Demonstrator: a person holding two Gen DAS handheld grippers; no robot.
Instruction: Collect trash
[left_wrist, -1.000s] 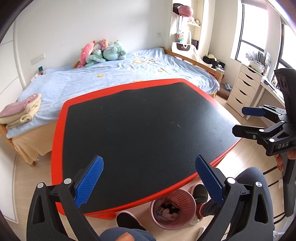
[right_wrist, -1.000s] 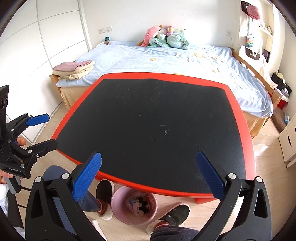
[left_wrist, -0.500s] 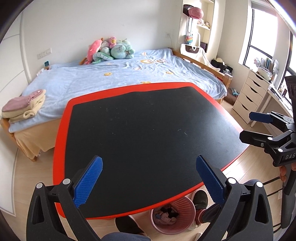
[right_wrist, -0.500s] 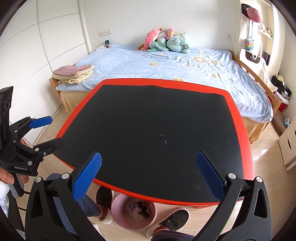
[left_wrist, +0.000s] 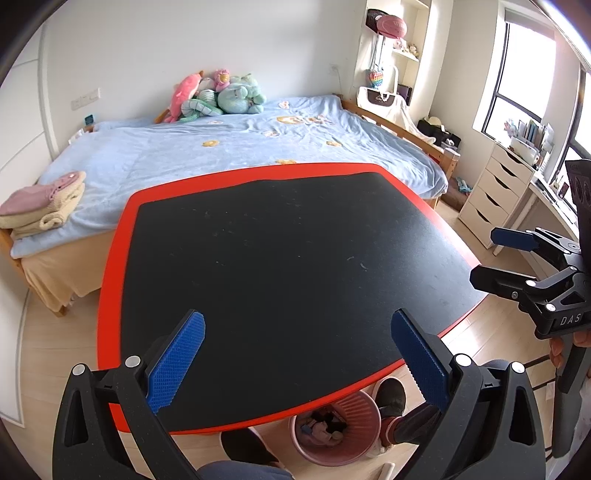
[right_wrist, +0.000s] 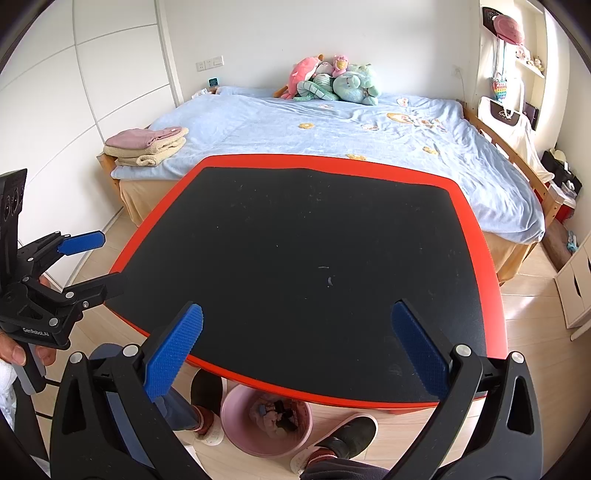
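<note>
A pink trash bin (left_wrist: 336, 424) with several scraps inside stands on the floor under the table's near edge; it also shows in the right wrist view (right_wrist: 266, 421). The table (left_wrist: 118, 258) has a black top with a red rim and nothing on it but faint specks. My left gripper (left_wrist: 299, 354) is open and empty above the near edge; it shows from the side in the right wrist view (right_wrist: 99, 258). My right gripper (right_wrist: 299, 350) is open and empty; it shows at the right edge of the left wrist view (left_wrist: 484, 254).
A bed (right_wrist: 332, 122) with a blue cover, plush toys (right_wrist: 332, 81) and folded towels (right_wrist: 147, 146) lies beyond the table. White drawers (left_wrist: 495, 192) stand at the right. My feet in slippers (right_wrist: 332, 439) flank the bin.
Both grippers have risen and pulled back a little, so the table looks smaller and more of the bed shows. Both stay open and empty.
</note>
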